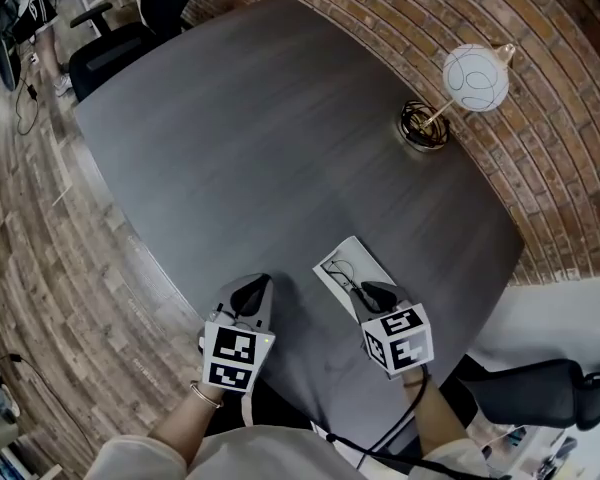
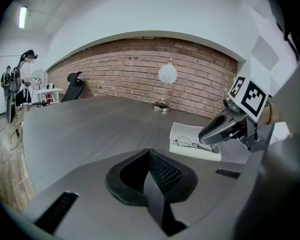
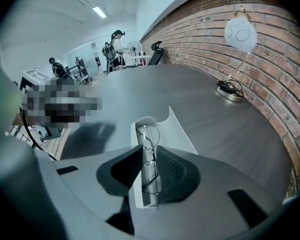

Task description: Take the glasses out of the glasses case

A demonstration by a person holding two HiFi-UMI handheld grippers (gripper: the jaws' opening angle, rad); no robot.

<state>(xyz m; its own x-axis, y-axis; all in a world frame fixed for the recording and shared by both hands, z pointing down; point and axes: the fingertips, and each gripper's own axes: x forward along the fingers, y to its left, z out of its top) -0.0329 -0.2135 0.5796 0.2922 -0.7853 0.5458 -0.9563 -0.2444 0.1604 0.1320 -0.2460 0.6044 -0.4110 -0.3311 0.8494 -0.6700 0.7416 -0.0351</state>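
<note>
Judging from these views, the task is only at its start: the glasses case [image 3: 179, 130] lies open on the table [image 1: 260, 118], near the edge on the person's side, and the glasses [image 3: 152, 132] are inside it, not yet lifted. Opening the case is done; gripping the frame and taking it out is left.

The right gripper [image 3: 149, 148] has its jaws a little apart, one on each side of the narrow tray of the case where the glasses lie. Whether the pads already touch the frame, I cannot tell. The left gripper [image 2: 149, 155] has its jaws pressed together with nothing between them, and it hangs over the bare table beside the case.

The case is white, flat and stiff, like thin plastic or card, with a folded-out flap and a curved cut. The glasses have a thin dark wire frame with round lenses and look delicate. The jaw pads are black with a fine ribbed surface. The table is dark grey, matt and smooth.
</note>
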